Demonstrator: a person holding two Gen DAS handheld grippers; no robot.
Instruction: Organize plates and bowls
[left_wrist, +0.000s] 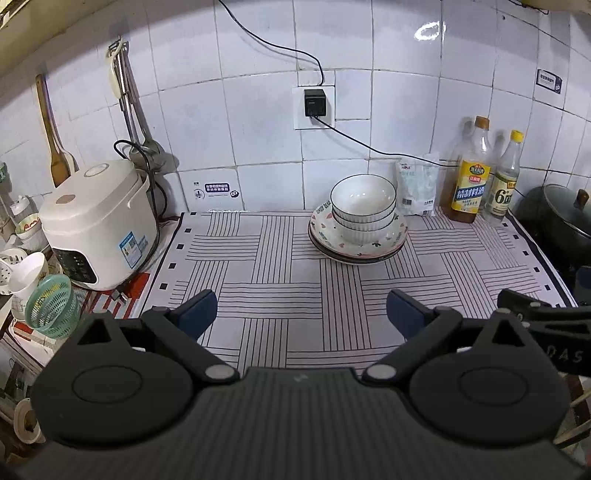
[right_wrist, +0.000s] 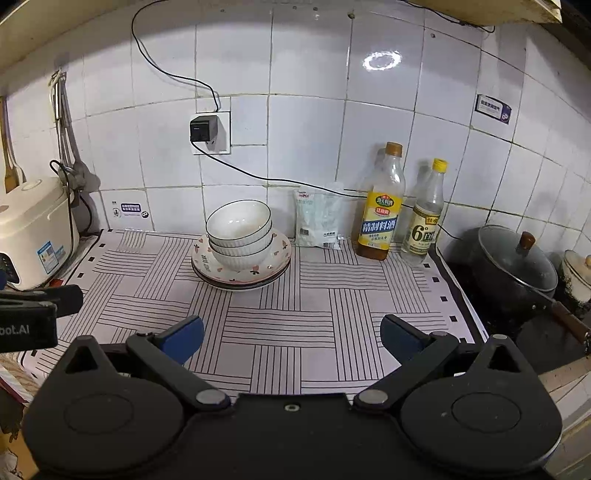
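Stacked white ribbed ceramic bowls (left_wrist: 363, 210) on patterned plates (left_wrist: 358, 242), frame centre: fragile, glazed-slippery, presumably heavy; grip rims. Left gripper (left_wrist: 301, 314) and right gripper (right_wrist: 291, 338) gape wide, empty.

Counter's covered with a striped mat (left_wrist: 295, 295): plate stack (left_wrist: 358, 240) at 12 o'clock, bottles (left_wrist: 471, 188) at 1, rice cooker (left_wrist: 99, 225) at 10.

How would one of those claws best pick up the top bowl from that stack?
Probably by its rim: one finger inside, one outside the thin wall of the top bowl, coming from above on the near side. It sits nested, so only the rim stands clear.
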